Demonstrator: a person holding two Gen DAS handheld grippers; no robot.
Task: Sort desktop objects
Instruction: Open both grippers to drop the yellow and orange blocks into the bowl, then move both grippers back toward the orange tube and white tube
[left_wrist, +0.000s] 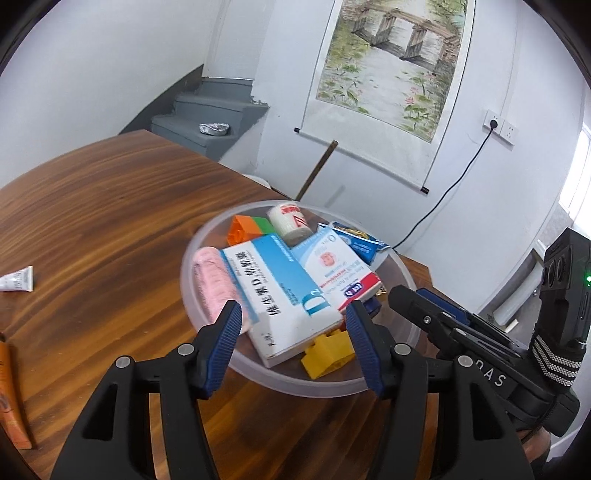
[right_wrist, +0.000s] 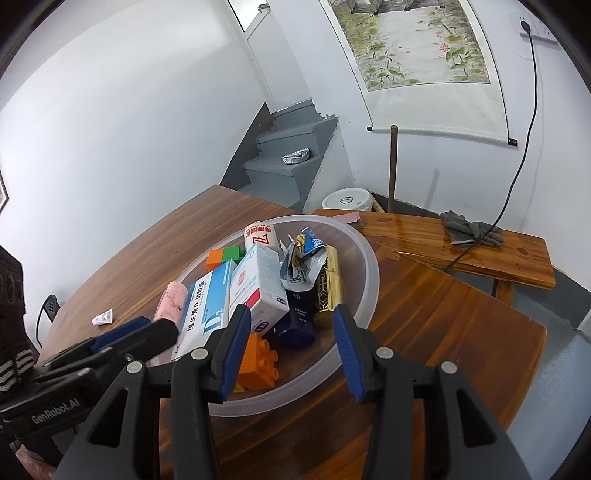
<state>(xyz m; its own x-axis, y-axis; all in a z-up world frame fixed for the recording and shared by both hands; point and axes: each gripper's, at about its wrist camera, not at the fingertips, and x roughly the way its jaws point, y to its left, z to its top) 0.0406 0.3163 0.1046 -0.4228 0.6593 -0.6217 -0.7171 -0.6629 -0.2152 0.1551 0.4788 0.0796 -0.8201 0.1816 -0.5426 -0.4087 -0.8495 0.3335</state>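
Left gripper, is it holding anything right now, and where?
Nothing held: the left gripper is open, its fingers straddling the D2 box without pressing it.

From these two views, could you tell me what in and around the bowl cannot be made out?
- Left wrist view: the yellow block is half under the blue box.
- Right wrist view: the orange block is partly behind the right gripper.
- Left wrist view: the orange tube is cut off by the picture's edge.
- Both views: the small white tube has print too small to read.
- Bowl: whatever lies under the pile is hidden.
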